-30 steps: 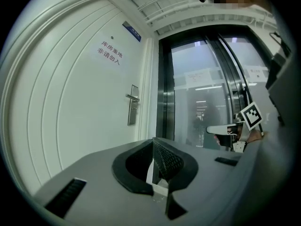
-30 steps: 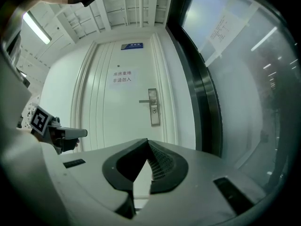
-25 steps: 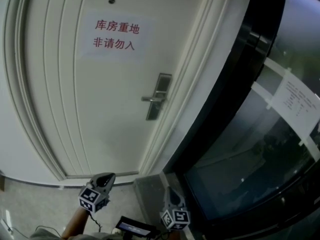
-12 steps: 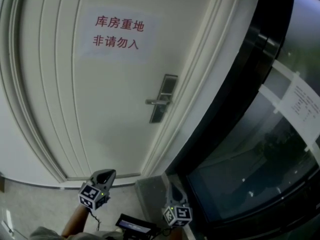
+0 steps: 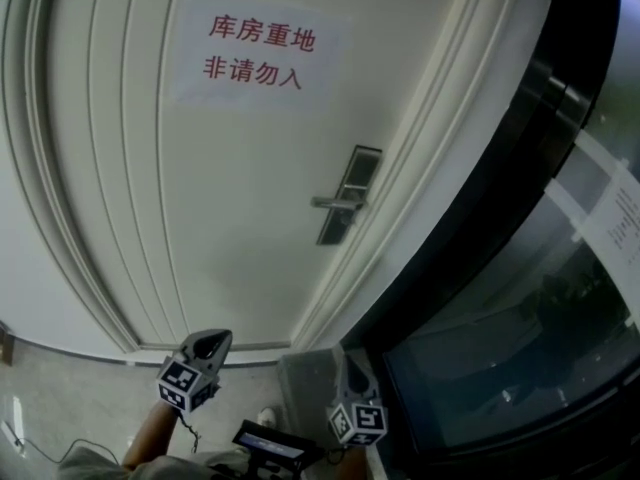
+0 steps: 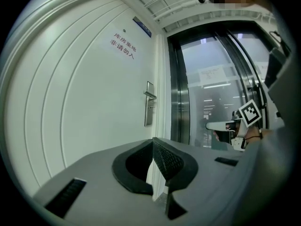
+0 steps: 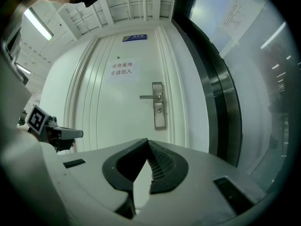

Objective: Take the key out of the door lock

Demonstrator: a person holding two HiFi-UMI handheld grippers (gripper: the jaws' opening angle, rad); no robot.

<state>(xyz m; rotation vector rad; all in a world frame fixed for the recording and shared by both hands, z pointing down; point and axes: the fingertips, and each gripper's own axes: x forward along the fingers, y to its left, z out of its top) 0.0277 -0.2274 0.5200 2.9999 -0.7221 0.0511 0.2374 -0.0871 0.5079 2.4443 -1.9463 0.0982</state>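
Note:
The silver lock plate (image 5: 350,195) with its lever handle (image 5: 333,204) sits at the right edge of the white door (image 5: 220,188). In the right gripper view the plate (image 7: 159,106) shows a small dark keyhole spot (image 7: 160,110) under the handle; whether a key is in it is too small to tell. Both grippers hang low and far short of the door. My left gripper (image 5: 210,341) and my right gripper (image 5: 350,366) are shut on nothing. The left gripper view shows the plate (image 6: 149,109) beyond its shut jaws (image 6: 153,141); the right gripper's jaws (image 7: 147,142) are also shut.
A paper sign with red characters (image 5: 255,56) is stuck on the door. A dark glass wall with a metal frame (image 5: 520,268) stands right of the door, with a sheet taped to it (image 5: 625,218). A small dark device (image 5: 268,443) shows at the bottom, by the tiled floor (image 5: 60,398).
The head view has shifted, so the door lock now sits further right and lower and looks slightly nearer. Both grippers stay low and shut.

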